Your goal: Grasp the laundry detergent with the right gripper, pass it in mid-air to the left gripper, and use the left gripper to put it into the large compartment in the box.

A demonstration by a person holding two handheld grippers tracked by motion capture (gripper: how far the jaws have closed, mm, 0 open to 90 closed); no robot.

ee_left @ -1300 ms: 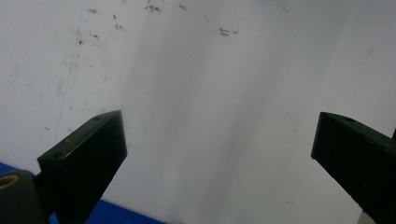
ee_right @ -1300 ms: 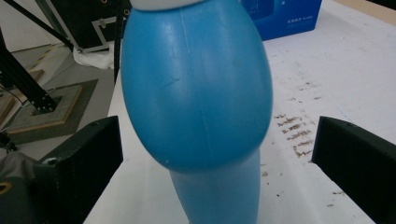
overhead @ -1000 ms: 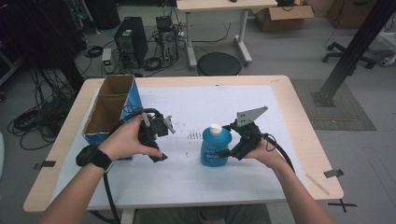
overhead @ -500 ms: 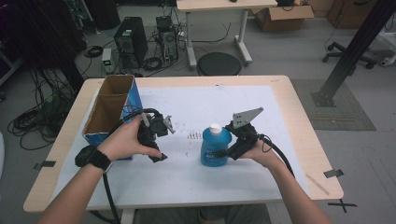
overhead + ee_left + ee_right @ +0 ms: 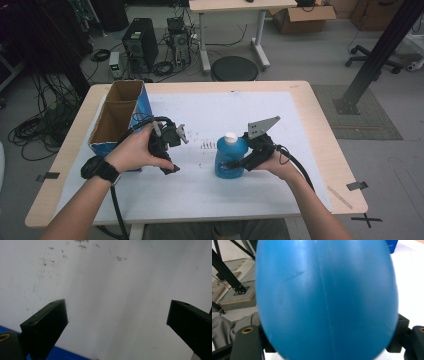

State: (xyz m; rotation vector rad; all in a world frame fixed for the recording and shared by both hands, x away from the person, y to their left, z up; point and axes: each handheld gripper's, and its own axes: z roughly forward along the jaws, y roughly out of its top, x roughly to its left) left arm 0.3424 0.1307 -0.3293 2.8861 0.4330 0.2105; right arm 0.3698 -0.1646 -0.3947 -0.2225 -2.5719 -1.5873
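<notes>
High view: blue bottle (image 5: 231,159) upright w/ cap up, right gripper (image 5: 239,164) level at its side, jaws just closing round the belly; left gripper (image 5: 172,150) gaping, empty, farther off.

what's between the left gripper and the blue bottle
Nothing but bare white mat with a few dark specks, seen in the high view, between the left gripper and the bottle.

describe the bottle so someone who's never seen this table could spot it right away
On the white sheet covering the table, look right of centre, in front of the person's right hand. The bottle stands upright between the right gripper jaws, which have just been closing on it. It is squat, bright blue, white-capped, unlike the open cardboard box at the left edge.
</notes>
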